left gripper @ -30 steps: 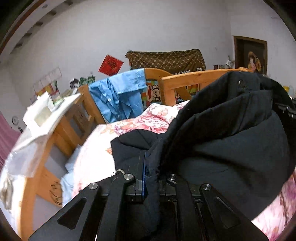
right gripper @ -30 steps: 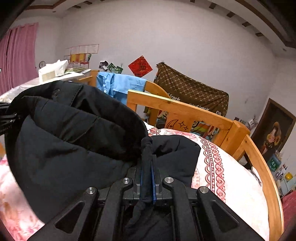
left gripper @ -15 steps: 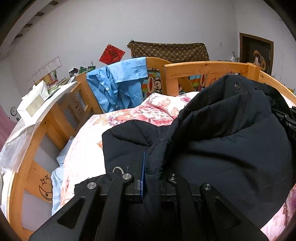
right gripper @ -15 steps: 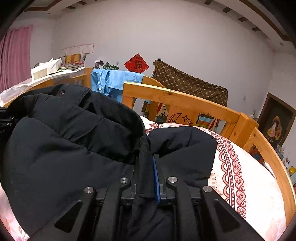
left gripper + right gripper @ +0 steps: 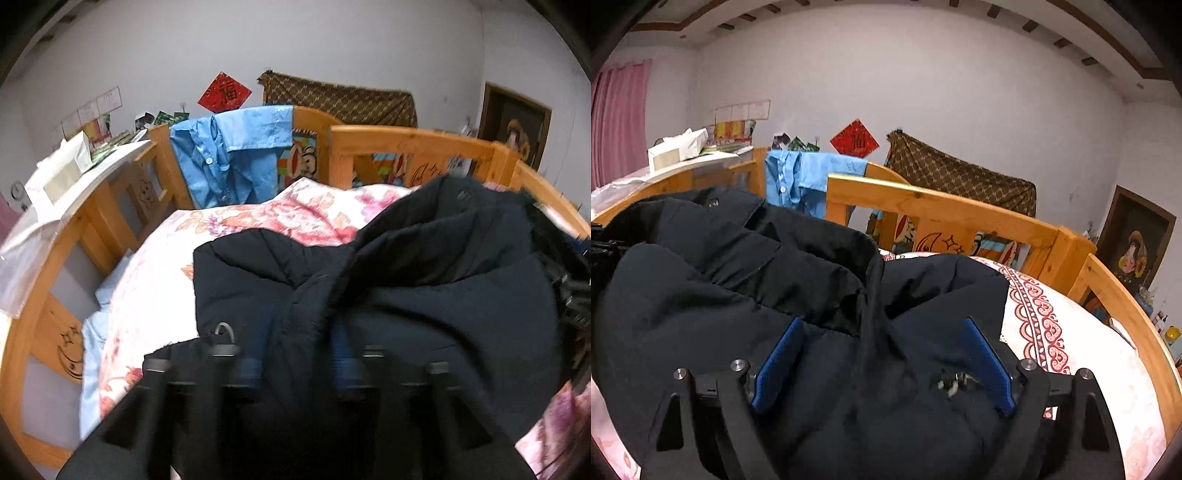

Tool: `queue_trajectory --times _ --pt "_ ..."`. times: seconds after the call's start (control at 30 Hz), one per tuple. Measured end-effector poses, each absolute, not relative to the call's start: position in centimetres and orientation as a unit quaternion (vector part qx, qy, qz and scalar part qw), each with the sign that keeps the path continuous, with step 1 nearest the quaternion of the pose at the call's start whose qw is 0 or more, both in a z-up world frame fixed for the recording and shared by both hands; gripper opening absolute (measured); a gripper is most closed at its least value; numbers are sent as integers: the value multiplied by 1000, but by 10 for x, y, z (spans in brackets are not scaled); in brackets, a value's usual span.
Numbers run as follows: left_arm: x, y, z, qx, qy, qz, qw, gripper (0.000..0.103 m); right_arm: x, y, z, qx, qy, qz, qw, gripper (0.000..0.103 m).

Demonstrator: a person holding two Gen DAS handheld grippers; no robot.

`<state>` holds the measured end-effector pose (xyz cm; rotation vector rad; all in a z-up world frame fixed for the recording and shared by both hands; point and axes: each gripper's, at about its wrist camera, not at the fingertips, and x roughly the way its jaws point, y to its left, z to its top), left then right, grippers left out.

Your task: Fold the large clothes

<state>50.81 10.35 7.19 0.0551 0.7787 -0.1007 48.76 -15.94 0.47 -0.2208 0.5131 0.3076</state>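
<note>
The right gripper (image 5: 882, 354) is opening, its blue pads (image 5: 777, 360) clear of the black padded jacket (image 5: 738, 295) lying between them. The left gripper (image 5: 295, 363) is opening too, jacket fabric between its jaws. The jacket lies heaped on the floral bedspread (image 5: 155, 280).

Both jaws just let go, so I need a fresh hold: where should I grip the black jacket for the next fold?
Probably the raised ridge of the black jacket between the right gripper, whose jaws are opening. Come from the near side, along the seam: it stands up as a narrow fold, while the padded panels look too bulky.
</note>
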Motion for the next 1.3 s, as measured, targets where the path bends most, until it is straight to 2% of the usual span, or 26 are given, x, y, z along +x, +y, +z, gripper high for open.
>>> queue_trajectory --times 0.03,0.07,0.1,0.37,0.57,0.63,0.77,0.93,1.07,1.3 --pt "503 104 76 17 367 -53 929 66 487 -160 4 -110 253 152 949 87" --pt "498 105 80 13 351 -49 935 79 486 -162 4 -110 252 152 949 87" --pt "495 104 84 12 344 -48 938 83 484 -164 5 -108 248 151 951 87" --pt "474 96 90 19 303 -43 952 84 454 -175 19 -86 184 121 972 103" --pt "438 88 97 25 237 -40 970 84 424 -168 21 -91 165 169 968 103" --pt "423 87 94 28 226 -41 973 89 418 -160 11 -110 178 195 958 103" --pt "404 76 81 40 243 -86 966 92 412 -146 -8 -135 196 221 946 103" --pt "433 49 68 67 283 -104 951 92 437 -136 -6 -99 218 218 946 103" --pt "474 50 57 20 321 -97 942 92 465 -135 -8 -80 231 193 950 103" --pt "517 69 50 -18 328 -45 943 92 515 -134 -13 -92 256 149 951 103"
